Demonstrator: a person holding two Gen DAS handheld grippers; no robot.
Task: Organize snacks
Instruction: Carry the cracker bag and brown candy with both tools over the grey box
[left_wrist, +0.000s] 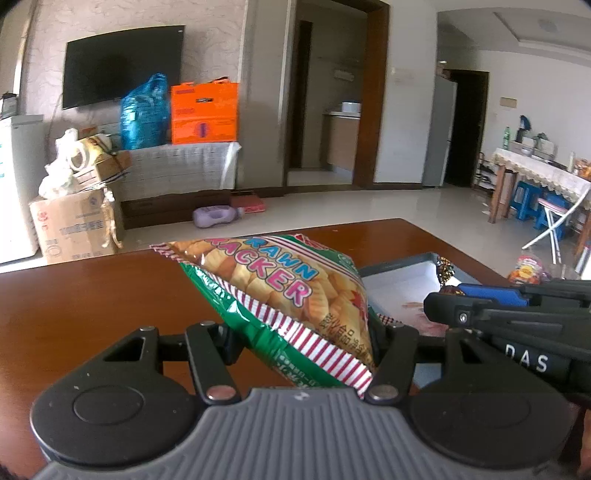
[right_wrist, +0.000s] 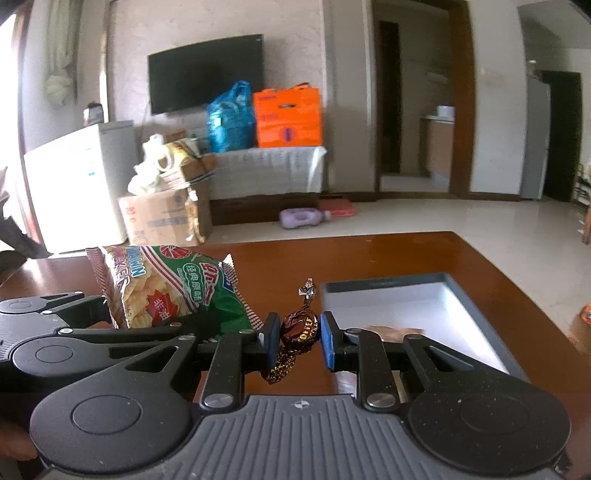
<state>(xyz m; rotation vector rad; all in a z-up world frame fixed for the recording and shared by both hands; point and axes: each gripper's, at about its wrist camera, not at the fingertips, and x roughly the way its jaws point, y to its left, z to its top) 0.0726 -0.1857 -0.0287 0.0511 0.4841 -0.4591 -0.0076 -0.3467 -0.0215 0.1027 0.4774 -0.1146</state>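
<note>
My left gripper (left_wrist: 303, 336) is shut on a green and red prawn cracker bag (left_wrist: 280, 288) and holds it above the brown table (left_wrist: 92, 314). The bag also shows at the left of the right wrist view (right_wrist: 173, 291). My right gripper (right_wrist: 297, 334) is shut on a brown coffee candy (right_wrist: 300, 328) with twisted gold wrapper ends, held just left of the grey tray (right_wrist: 458, 288). In the left wrist view the right gripper (left_wrist: 480, 302) reaches in from the right over the tray (left_wrist: 402, 284). The tray's white floor holds a flat pinkish packet (right_wrist: 391, 332).
Another snack packet (left_wrist: 528, 269) lies on the table's right edge. Beyond the table are the tiled floor, a purple bottle (left_wrist: 218, 216), cardboard boxes (left_wrist: 74, 229), a TV, orange and blue bags, and a dining table with stools at the far right (left_wrist: 535, 177).
</note>
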